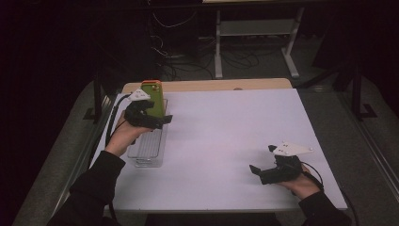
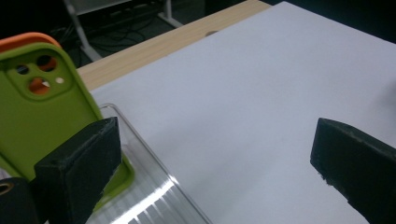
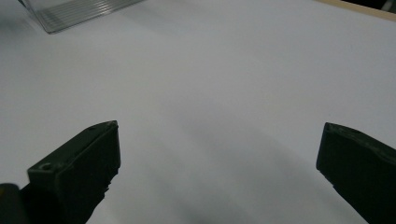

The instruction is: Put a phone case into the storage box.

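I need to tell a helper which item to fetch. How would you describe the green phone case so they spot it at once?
Look to the white table's far left edge, where a clear ribbed tray lies. Standing upright at its far end is the green phone case, with an orange one behind it.

A lime-green phone case (image 2: 37, 107) with an orange one behind it stands in the clear ribbed tray (image 1: 148, 149) on white tabletop (image 1: 226, 141).
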Available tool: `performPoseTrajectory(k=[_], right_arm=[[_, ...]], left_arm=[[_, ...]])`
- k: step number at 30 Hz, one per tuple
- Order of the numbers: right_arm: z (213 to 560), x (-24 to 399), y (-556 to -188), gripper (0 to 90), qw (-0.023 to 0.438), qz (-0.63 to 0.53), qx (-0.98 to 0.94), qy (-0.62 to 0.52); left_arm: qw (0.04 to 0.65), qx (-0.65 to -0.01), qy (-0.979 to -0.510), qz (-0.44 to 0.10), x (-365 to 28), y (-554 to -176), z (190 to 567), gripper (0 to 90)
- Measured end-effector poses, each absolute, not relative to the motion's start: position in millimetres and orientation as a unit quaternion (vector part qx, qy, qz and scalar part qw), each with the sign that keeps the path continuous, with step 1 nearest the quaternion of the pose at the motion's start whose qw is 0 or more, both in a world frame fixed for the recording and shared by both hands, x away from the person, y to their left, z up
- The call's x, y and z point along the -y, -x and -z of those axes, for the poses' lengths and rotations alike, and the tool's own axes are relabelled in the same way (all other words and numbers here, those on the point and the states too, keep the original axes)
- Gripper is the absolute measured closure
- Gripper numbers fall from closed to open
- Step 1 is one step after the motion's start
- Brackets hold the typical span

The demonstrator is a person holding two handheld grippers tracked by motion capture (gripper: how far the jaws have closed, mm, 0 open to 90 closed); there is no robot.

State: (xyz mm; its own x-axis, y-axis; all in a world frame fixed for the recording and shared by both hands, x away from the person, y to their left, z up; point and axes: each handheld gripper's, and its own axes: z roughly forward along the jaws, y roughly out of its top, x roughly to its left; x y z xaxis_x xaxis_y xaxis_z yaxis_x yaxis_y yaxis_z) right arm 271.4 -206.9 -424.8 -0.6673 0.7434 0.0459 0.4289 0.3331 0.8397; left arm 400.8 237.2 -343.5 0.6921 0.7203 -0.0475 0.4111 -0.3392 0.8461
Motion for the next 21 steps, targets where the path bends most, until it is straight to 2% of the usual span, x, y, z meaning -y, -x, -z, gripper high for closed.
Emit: performPoseTrajectory(k=[8, 21], right_arm=[[425, 207, -272, 0.0, 0.175, -0.447, -0.798, -0.364], [420, 207, -273, 0.0, 0.168, -0.452, -0.798, -0.362]], left_arm=[[0.474, -0.327, -0.803, -0.153, -241, -374, 345, 1.3], [0.483, -0.299, -0.814, -0.121, -245, -340, 371, 1.3]])
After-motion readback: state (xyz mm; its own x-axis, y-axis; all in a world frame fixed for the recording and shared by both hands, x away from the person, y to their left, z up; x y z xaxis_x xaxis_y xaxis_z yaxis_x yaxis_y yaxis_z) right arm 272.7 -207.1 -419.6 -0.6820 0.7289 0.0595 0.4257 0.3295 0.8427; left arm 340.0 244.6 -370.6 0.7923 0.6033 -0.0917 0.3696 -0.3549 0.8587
